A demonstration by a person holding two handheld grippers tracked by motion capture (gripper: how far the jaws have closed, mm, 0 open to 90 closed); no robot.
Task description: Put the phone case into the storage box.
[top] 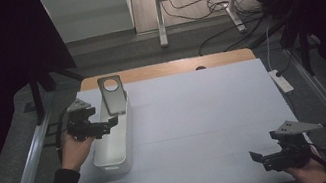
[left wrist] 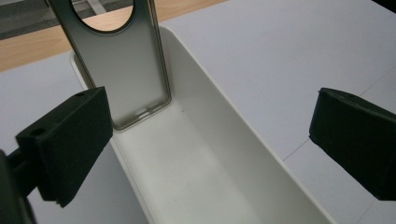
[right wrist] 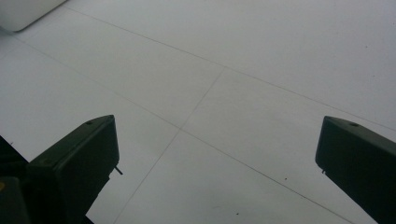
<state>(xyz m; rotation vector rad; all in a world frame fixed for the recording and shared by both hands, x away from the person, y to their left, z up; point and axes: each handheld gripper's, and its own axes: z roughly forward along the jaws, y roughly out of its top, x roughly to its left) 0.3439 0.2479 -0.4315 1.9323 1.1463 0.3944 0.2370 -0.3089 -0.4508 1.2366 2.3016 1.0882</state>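
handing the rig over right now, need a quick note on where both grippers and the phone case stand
Left hand-held gripper: open, holding nothing, at the left rim of the white bin.
Right hand-held gripper: open, holding nothing, over bare table at the near right.
Phone case: stands on end in the bin's far end, leaning against the end wall.
Done: case is in the bin, released.
Left: probably only pulling the left gripper away; nothing else waits on the table.

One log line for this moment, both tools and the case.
left tool: open, over bin | phone case: leaning in bin's far end, unheld | right tool: open, idle
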